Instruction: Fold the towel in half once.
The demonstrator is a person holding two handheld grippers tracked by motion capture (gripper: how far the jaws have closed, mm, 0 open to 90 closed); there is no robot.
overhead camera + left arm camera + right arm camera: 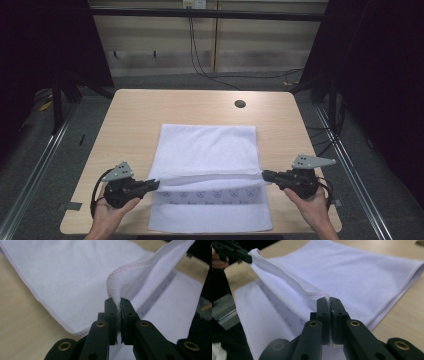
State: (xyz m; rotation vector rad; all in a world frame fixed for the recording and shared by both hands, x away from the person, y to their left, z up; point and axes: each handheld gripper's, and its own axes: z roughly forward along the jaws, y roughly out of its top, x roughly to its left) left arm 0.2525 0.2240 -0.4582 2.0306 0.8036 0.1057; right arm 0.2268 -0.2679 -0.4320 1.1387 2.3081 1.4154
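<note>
- Nearest the high camera, two hands come in from the bottom edge, each holding a black gripper over the near part of a light wooden table [130,107].
- At the near left, the left gripper [154,184] points right and its closed jaws pinch the left corner of a white towel [207,145].
- At the near right, the right gripper [266,175] points left and its closed jaws pinch the right corner of the same fold.
- Between the two grippers the held edge is stretched into a raised fold; the far part of the towel lies flat on the table, roughly centred.
- Beneath the raised fold, a patterned band [210,194] runs left to right across the lower layer, and more white cloth reaches the table's near edge.
- Farther off, a dark round hole [240,104] sits in the tabletop near its far edge, and black cables [200,65] hang down the wall behind.
- From the left gripper view, the left gripper's [118,302] two black jaws are shut tight on a stitched hem [130,265] of the towel [62,277], which rises from them and runs off to the far right.
- Bare table [20,322] shows to the left of the cloth.
- From the right gripper view, the right gripper [328,301] is clamped on the towel's [362,272] stitched corner.
- At the far left of that view, the left gripper [248,258] grips the other end of the raised edge.
</note>
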